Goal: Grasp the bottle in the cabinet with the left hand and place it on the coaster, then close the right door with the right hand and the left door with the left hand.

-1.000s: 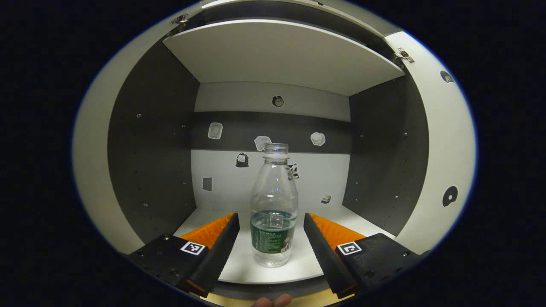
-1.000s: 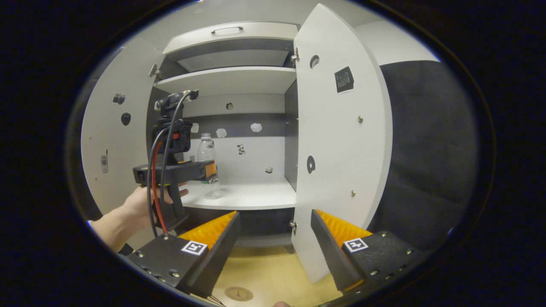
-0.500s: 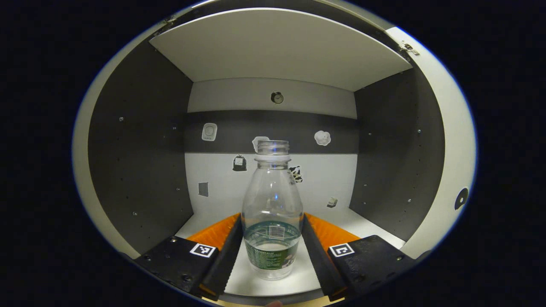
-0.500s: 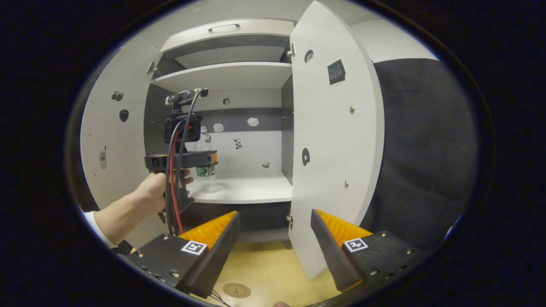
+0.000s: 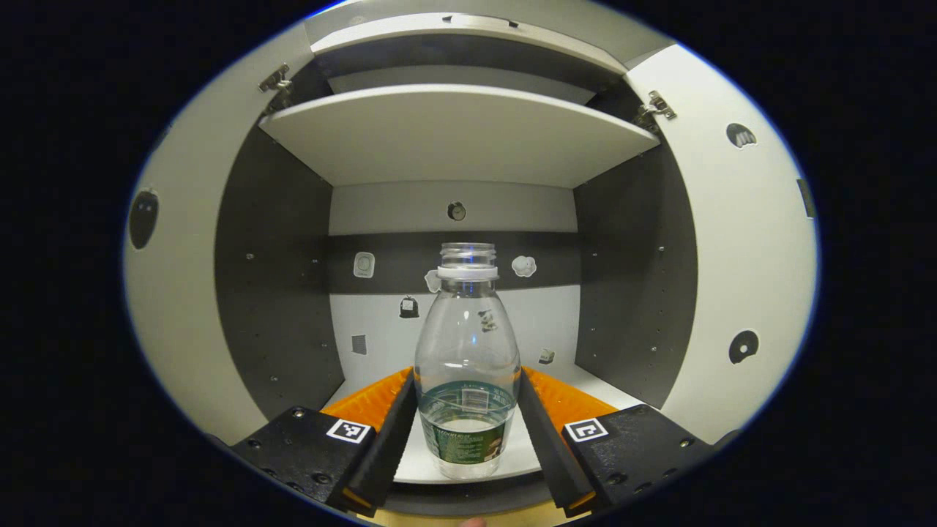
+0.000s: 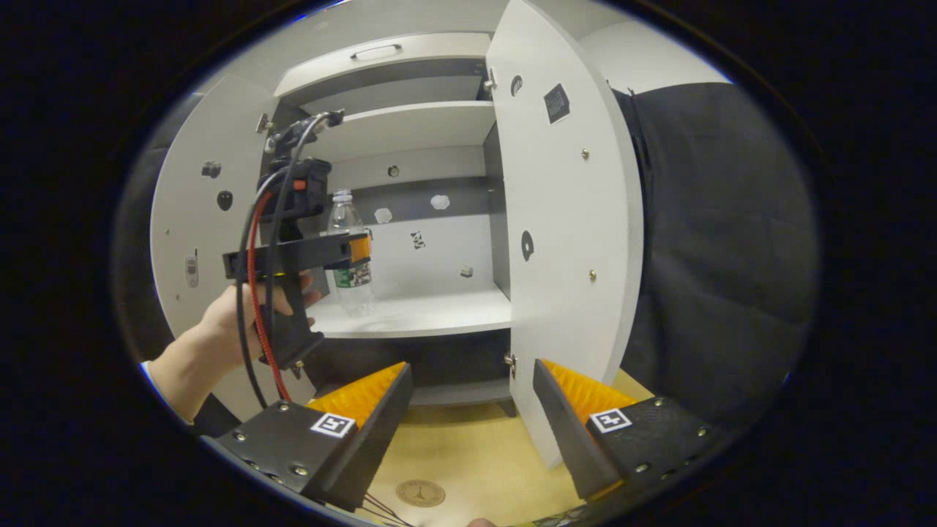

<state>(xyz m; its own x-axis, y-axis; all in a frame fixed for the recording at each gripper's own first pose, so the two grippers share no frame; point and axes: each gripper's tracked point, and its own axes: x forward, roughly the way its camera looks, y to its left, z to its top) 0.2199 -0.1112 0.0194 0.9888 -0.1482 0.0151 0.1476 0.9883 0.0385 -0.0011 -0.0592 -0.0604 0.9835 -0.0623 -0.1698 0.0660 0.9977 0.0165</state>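
1. A recording booth: black cloth wall to the right of the right gripper.
2. Staged household furniture: a white cabinet ahead, stickers on its back panel.

Dim, even indoor light; sharp centres, strong fisheye bending at edges.
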